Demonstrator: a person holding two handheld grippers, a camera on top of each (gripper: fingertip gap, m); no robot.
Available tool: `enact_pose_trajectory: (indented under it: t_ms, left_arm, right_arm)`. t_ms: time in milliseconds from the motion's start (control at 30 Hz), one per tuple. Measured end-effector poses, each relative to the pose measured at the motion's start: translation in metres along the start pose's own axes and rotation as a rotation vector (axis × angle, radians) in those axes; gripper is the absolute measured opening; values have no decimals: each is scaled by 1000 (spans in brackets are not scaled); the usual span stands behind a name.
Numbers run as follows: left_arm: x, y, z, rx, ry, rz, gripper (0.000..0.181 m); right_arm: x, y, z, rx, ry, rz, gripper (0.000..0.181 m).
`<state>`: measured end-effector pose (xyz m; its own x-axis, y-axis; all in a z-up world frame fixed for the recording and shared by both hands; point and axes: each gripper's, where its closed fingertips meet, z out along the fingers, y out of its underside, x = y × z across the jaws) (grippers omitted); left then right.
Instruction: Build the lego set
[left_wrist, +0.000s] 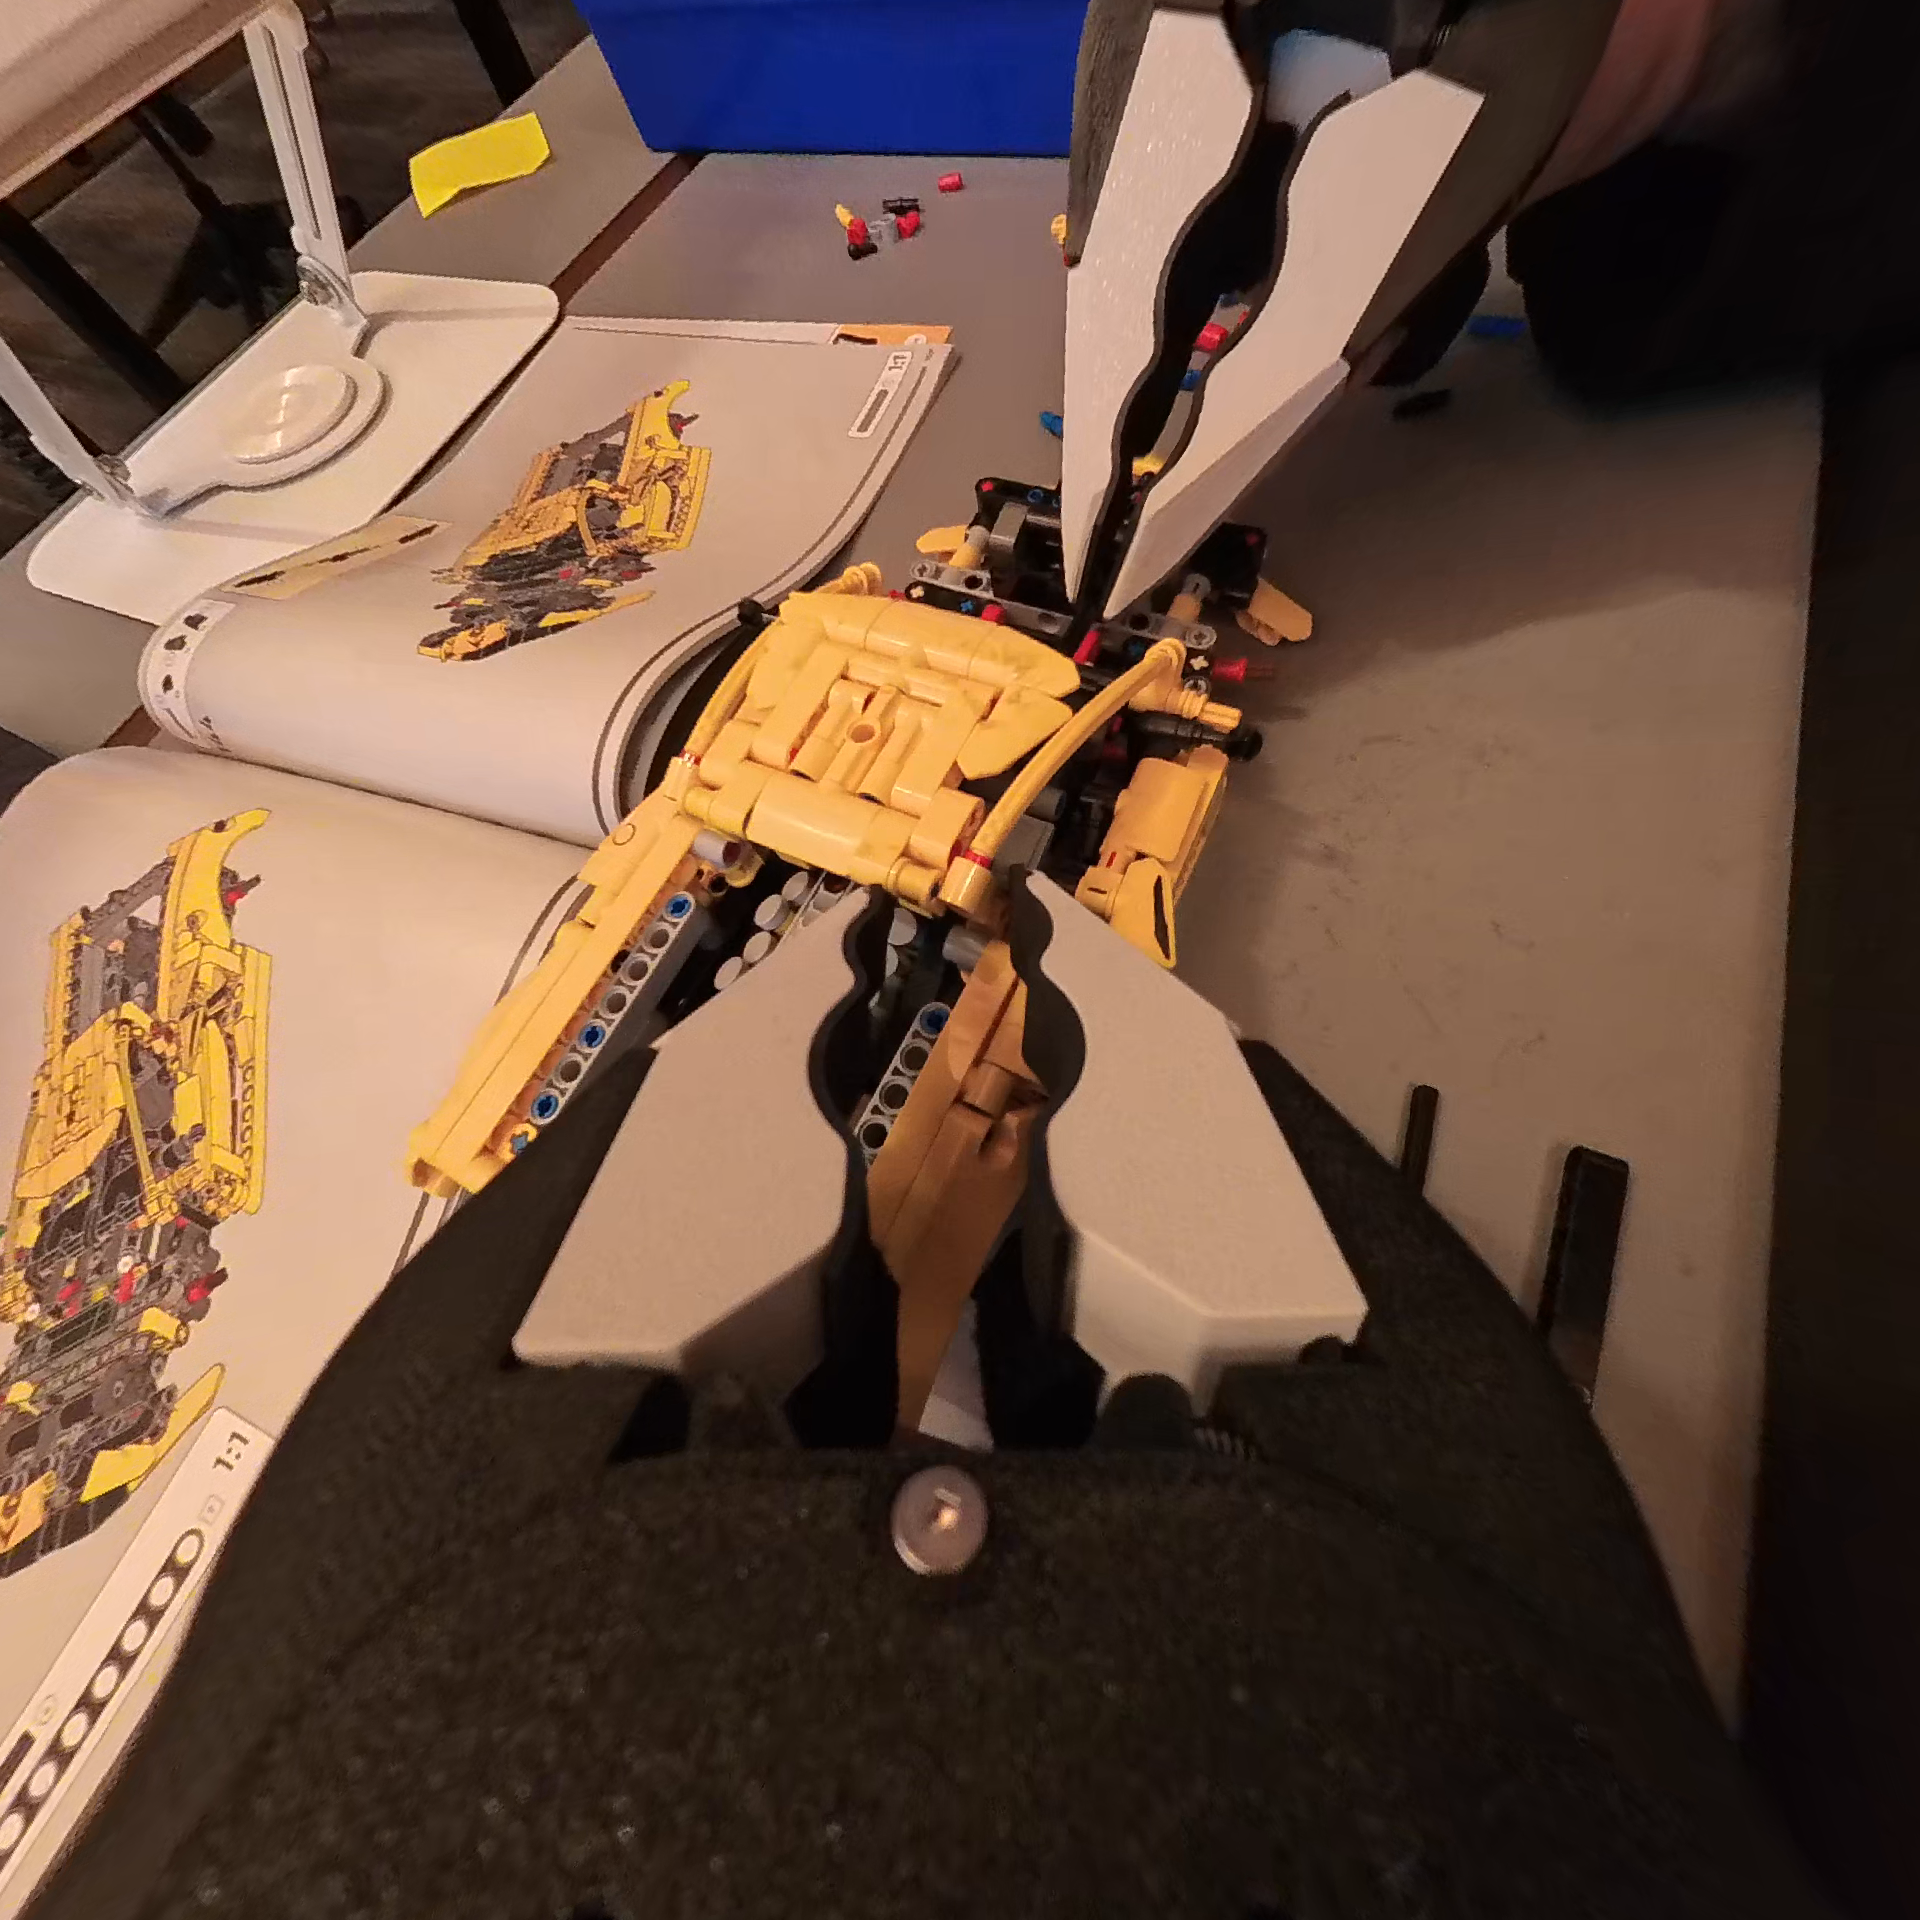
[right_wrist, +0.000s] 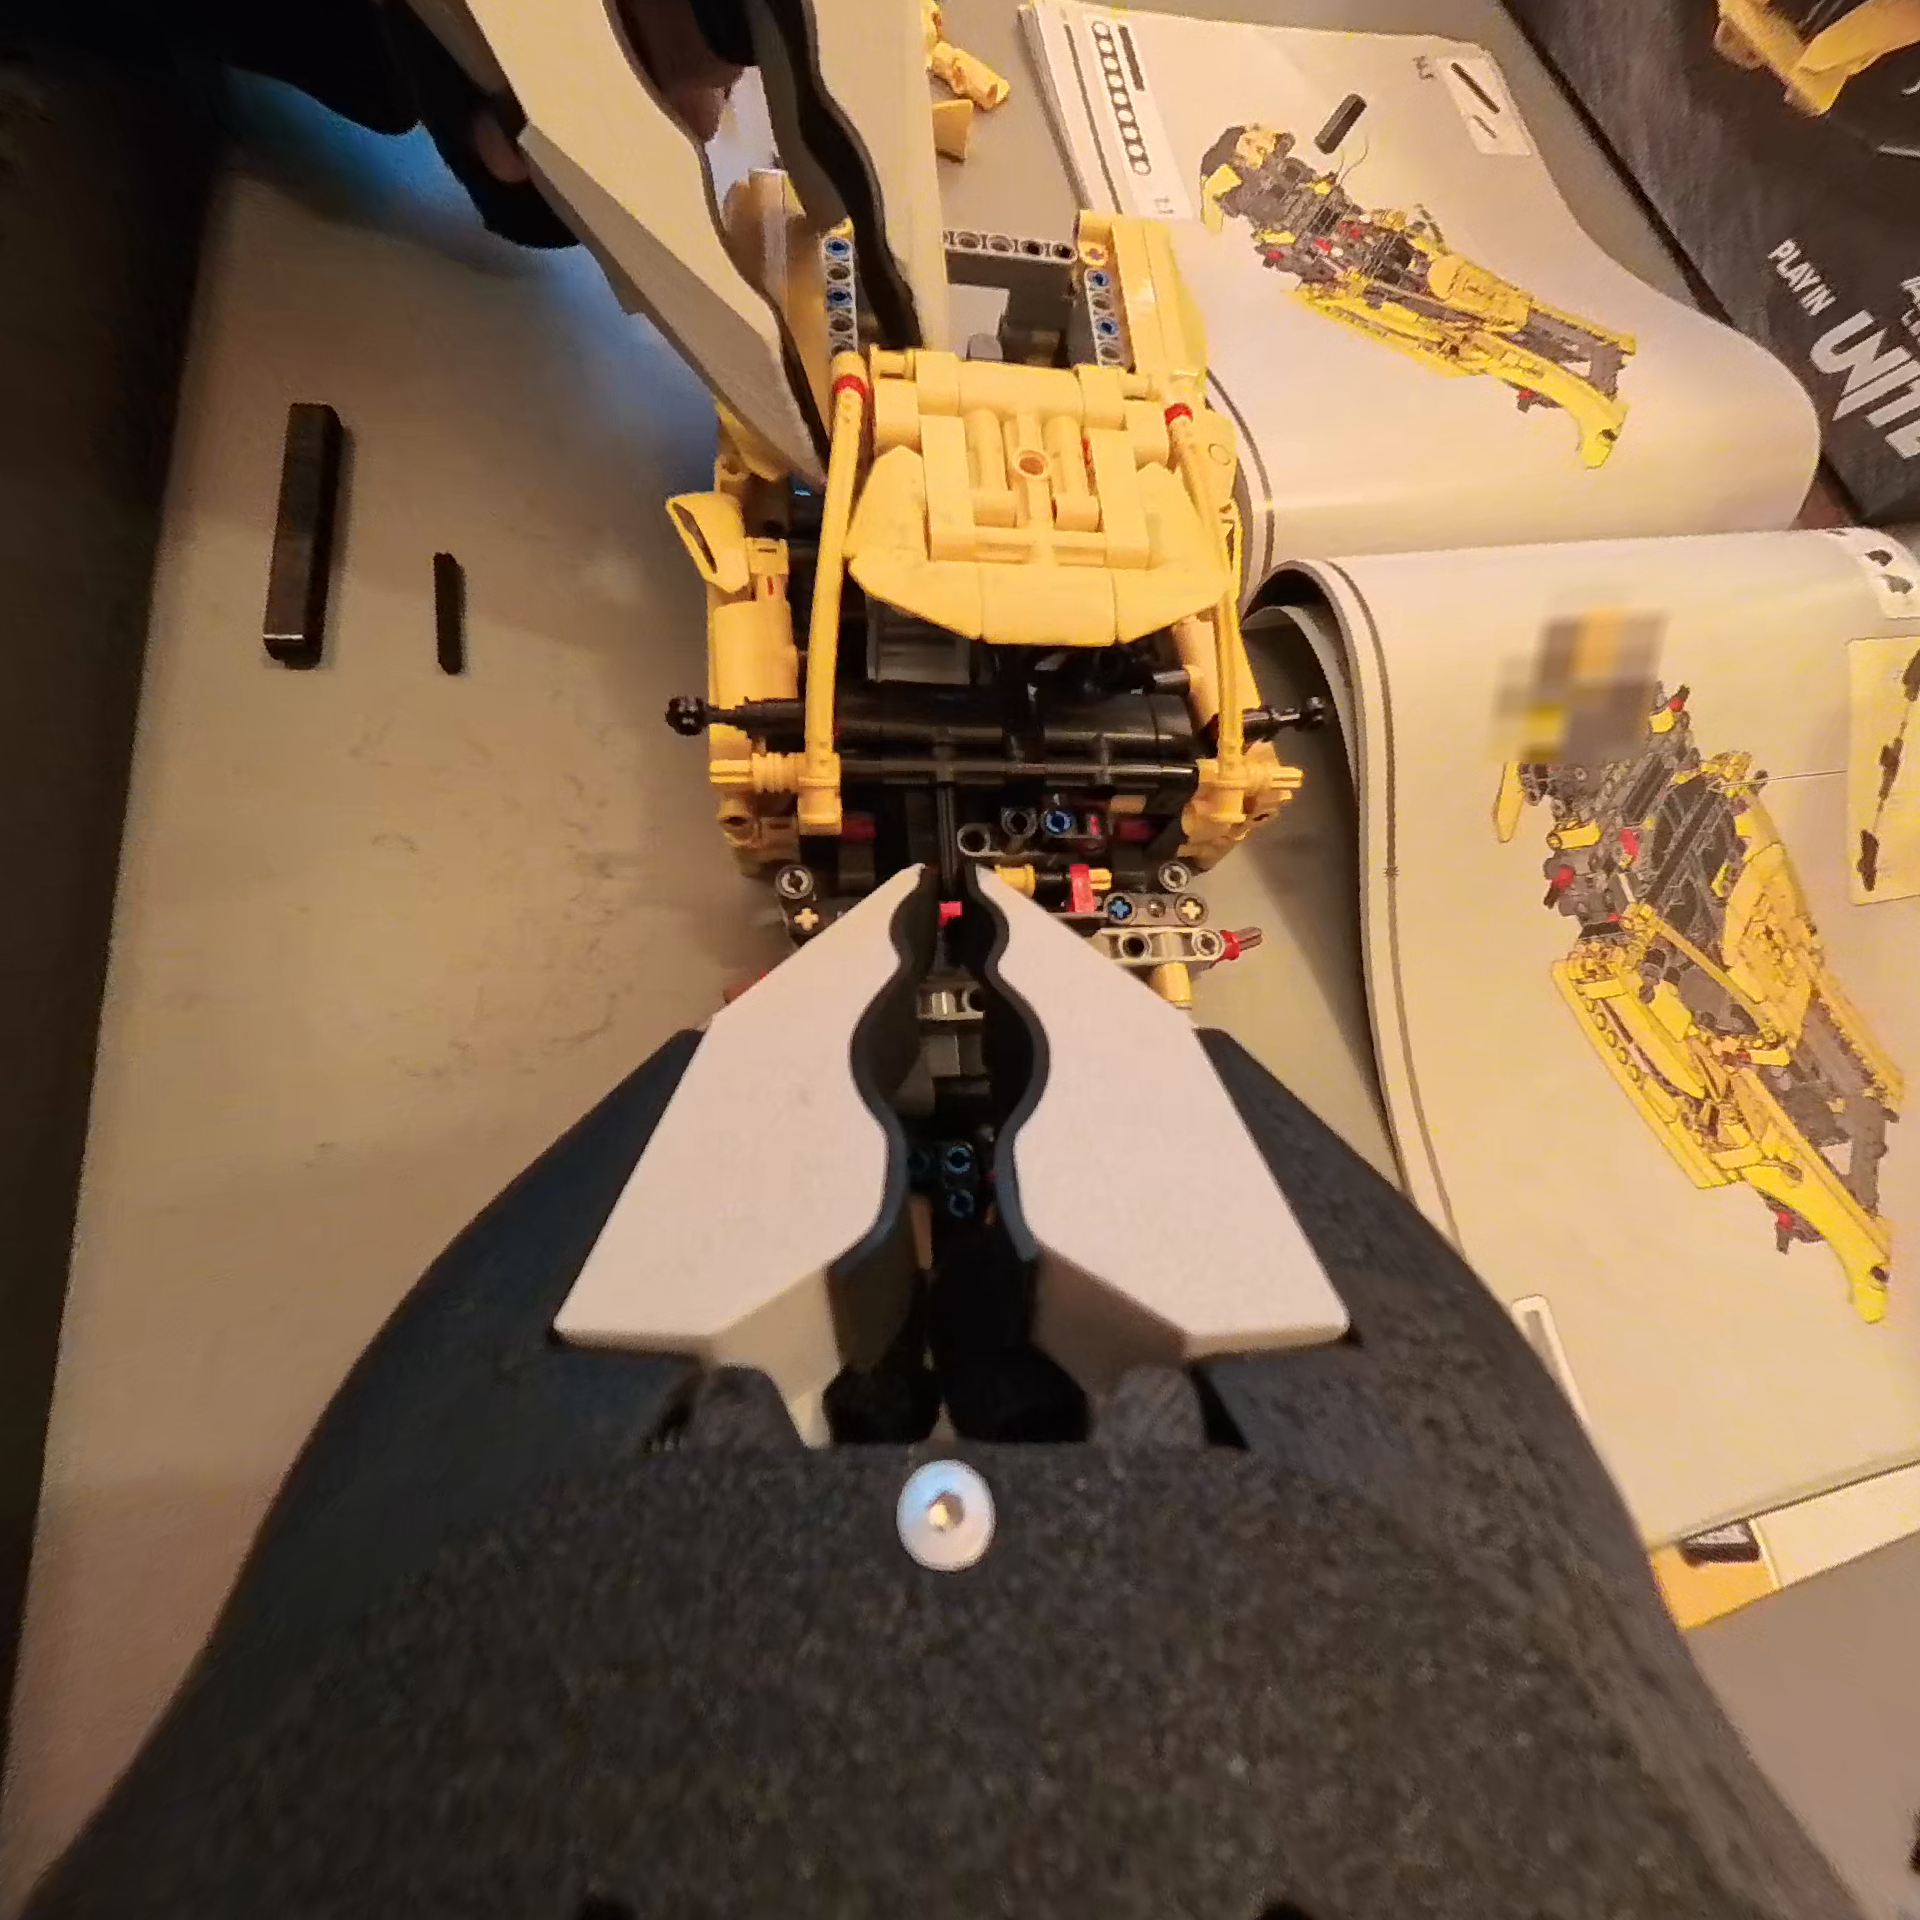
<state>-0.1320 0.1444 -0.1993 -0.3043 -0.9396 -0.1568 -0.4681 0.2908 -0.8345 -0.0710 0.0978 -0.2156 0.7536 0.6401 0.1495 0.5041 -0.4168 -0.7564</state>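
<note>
1. The grey table (left_wrist: 1455, 831) is taking up most of both views, and the open instruction booklet (left_wrist: 364, 644) is lying along one side of it, on the left in the left wrist view, with a white lamp base (left_wrist: 312, 416) and a blue bin (left_wrist: 831, 73) sitting beyond it.
2. The yellow lego vehicle (right_wrist: 997, 582) is sitting in the middle of the table, right beside the booklet. Its long axis is running straight from one gripper to the other, so each is coming at an opposite end.
3. The left gripper (left_wrist: 940, 899) is reaching over the end with the two long yellow beams. Its jaws are nearly closed around the right-hand beam (left_wrist: 956, 1122), which is running up between the fingers; I can't tell for sure whether it's actually being squeezed.
4. The right gripper (right_wrist: 948, 883) is working at the black chassis end, the tips almost together and pinching a small red pin (right_wrist: 948, 914) right against the frame.
5. The relation that matters: the pin is pointing along the car's long axis, straight ahead of the right tongs, so I'm guessing the next push is going lengthwise into the chassis while the left braces the far end.
6. Loose little red and black pieces (left_wrist: 883, 223) are lying scattered well beyond the model, near the bin.
</note>
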Motion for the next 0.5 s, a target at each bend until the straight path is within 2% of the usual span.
enact_pose_trajectory:
  t_ms: [133,267,500]
  left_arm:
    - [0,0,0,4,7,-4,22]
    - [1,0,0,-1,0,14,22]
    - [1,0,0,-3,3,21,22]
  right_arm:
    - [-3,-1,-1,0,-44,56,2]
    - [-5,1,0,12,-144,243,3]
    - [-5,2,-1,34,-121,210,3]
